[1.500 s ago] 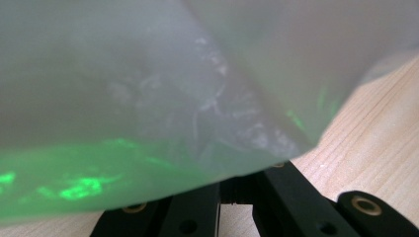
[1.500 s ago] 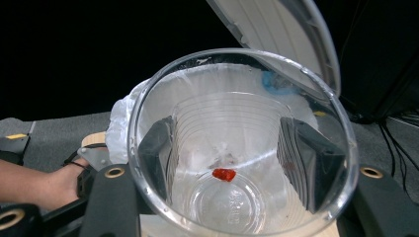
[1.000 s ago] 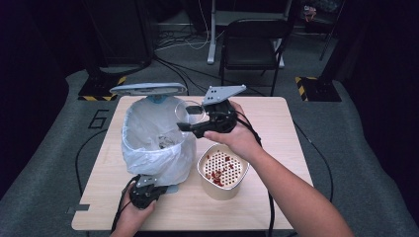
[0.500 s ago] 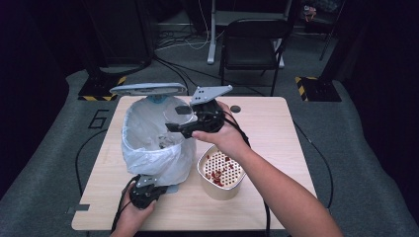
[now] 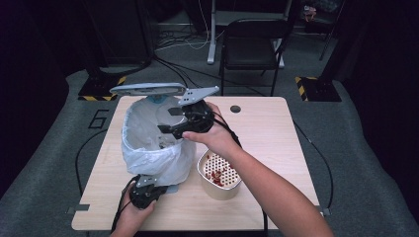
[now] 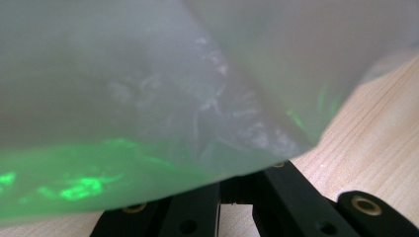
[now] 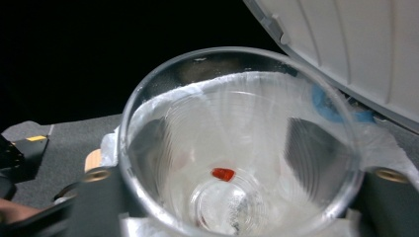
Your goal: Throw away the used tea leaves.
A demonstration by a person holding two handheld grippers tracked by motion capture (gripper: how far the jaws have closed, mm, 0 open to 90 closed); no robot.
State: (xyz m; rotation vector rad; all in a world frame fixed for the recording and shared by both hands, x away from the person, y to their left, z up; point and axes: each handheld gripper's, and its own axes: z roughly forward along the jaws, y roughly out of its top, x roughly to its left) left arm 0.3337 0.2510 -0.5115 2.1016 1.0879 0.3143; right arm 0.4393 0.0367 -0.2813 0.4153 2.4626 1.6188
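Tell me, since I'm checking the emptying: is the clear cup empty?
Nearly empty: the clear cup holds one small red piece near its bottom, nothing else visible.

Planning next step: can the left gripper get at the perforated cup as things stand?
Probably not directly: the left gripper sits low against the bagged bin, which stands between it and the perforated cup.
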